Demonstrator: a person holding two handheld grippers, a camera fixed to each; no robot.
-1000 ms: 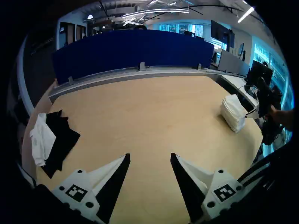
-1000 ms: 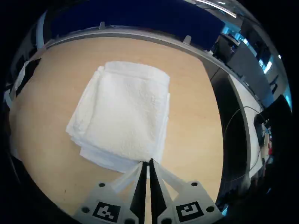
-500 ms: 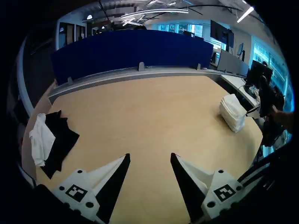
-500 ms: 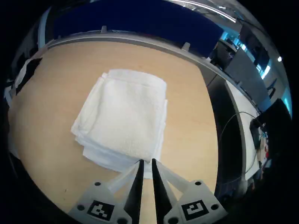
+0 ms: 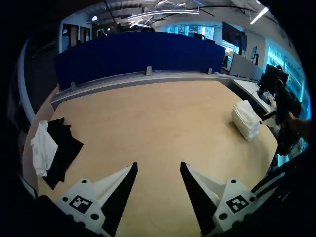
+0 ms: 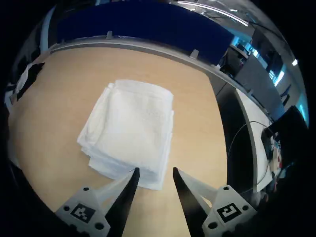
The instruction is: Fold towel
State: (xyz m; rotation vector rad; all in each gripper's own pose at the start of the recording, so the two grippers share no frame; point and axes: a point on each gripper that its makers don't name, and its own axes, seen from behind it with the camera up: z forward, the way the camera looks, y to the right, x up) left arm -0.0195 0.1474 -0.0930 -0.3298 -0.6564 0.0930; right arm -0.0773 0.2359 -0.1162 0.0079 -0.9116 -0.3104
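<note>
blue partition [image 5: 138,53] stands behind wooden table [image 5: 158,114].

Right gripper view: towel [image 6: 130,134] on table [image 6: 51,118], frame centre, just beyond my right gripper [image 6: 155,169] at bottom. Partition [image 6: 158,27] behind table, along top. Left gripper view: towel far right, cloths [image 5: 63,146] far left, my left gripper [image 5: 158,163] bottom centre.

Open-plan office, seen across a pale wooden bench [image 5: 166,114].
A blue partition [image 5: 138,51] runs along the bench's far edge. Beyond it, strip lights [image 5: 164,12] and bare pipes [image 5: 118,4] hang from an open ceiling, with a row of windows [image 5: 189,29] at the back. To one side stand more desks [image 5: 247,83] with dark monitors [image 5: 272,77], a screen [image 5: 231,33] mounted high, and cables [image 6: 241,132] trailing over a neighbouring desk.
</note>
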